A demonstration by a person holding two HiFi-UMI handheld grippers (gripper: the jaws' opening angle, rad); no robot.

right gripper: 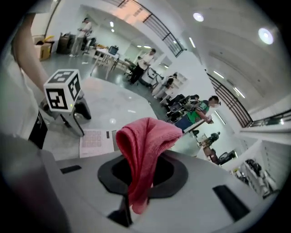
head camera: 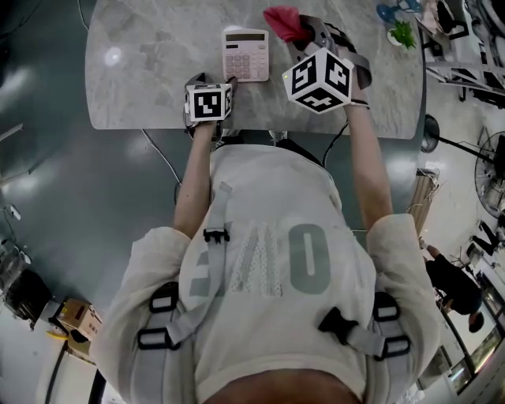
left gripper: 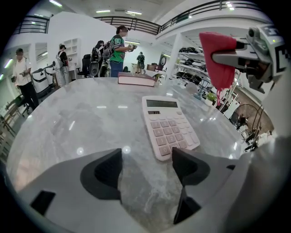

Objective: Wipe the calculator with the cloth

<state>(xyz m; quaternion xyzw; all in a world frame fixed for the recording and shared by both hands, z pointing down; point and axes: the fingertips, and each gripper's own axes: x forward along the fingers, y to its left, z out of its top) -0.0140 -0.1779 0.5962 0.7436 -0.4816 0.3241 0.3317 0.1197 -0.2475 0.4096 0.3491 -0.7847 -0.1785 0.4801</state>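
Observation:
A pale pink calculator [head camera: 245, 54] lies flat on the grey marble table [head camera: 142, 71], also seen in the left gripper view as the calculator [left gripper: 168, 125]. My left gripper [left gripper: 146, 168] rests low on the table at the calculator's near corner, open and holding nothing. My right gripper [right gripper: 142, 170] is raised above the table to the right of the calculator, shut on a red cloth [right gripper: 143, 150] that folds over and hangs from the jaws. From the head view the cloth [head camera: 284, 21] shows just past the calculator's far right corner.
A dark red book [left gripper: 136, 79] lies at the table's far side. A small green plant [head camera: 403, 34] and blue scissors [head camera: 394, 10] sit at the table's right end. Several people stand in the room beyond.

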